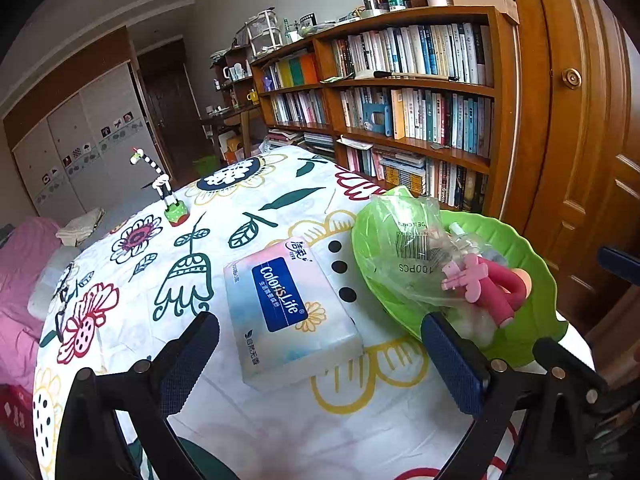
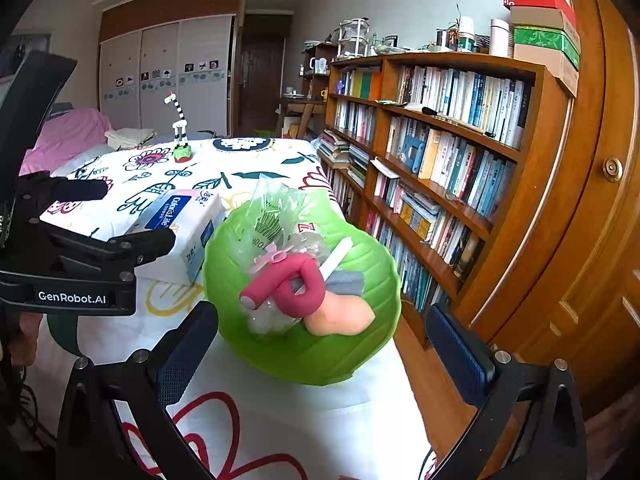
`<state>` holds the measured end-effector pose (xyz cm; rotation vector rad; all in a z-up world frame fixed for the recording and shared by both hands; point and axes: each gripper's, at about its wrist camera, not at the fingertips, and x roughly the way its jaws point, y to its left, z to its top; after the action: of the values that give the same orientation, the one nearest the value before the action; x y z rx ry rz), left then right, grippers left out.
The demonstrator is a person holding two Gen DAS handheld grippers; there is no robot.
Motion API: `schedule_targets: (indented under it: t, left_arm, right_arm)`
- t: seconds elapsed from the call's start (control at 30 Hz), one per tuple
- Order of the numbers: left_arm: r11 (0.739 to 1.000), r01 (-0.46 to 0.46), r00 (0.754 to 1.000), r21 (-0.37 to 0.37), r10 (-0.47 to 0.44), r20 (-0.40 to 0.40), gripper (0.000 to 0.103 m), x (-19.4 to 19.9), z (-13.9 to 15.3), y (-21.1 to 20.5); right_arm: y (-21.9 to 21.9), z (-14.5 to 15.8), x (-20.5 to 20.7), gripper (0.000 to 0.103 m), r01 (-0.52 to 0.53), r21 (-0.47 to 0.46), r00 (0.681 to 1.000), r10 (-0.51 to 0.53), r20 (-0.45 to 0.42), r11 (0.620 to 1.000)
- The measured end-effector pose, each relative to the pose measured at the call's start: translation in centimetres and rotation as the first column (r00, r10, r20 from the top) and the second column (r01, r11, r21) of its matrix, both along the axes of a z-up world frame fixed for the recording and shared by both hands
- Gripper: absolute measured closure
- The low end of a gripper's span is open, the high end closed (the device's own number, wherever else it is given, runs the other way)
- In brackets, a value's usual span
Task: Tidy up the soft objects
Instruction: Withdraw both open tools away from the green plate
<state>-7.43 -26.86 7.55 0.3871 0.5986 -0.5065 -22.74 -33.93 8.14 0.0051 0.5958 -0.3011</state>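
The surface wore a white cloth printed with flowers and leaves. Near its right edge sat a green leaf-shaped bowl, and the soft things lay heaped inside it: a pink looped foam toy, a peach-coloured lump touching it, a grey sponge piece, and a crinkled clear plastic bag with a barcode label. Something white and fluffy showed under the bag, possibly cotton balls, though the plastic blurred it. Just left of the bowl lay a tissue pack, flat on the cloth.

The right hand-held gripper hung in front of the bowl with its jaws spread wide, nothing between them. The left hand-held gripper was also spread, straddling the near end of the tissue pack without pinching it. A little striped zebra figure stood at the far side, well apart, with a bookshelf behind.
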Motion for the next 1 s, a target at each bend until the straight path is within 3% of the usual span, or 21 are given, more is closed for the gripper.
schedule_targets:
  t: [0.4, 1.0]
  left_arm:
    - [0.999, -0.001, 0.999, 0.034, -0.001, 0.032, 0.0, 0.0, 0.0, -0.9]
    - [0.997, 0.024, 1.0, 0.079, -0.025, 0.007, 0.0, 0.3, -0.9, -2.3]
  right_arm:
    - [0.5, -0.1, 0.0, 0.0, -0.006, -0.008, 1.0, 0.006, -0.012, 1.0]
    - [0.7, -0.6, 0.0, 0.0, -0.003, -0.003, 1.0, 0.003, -0.02, 1.0]
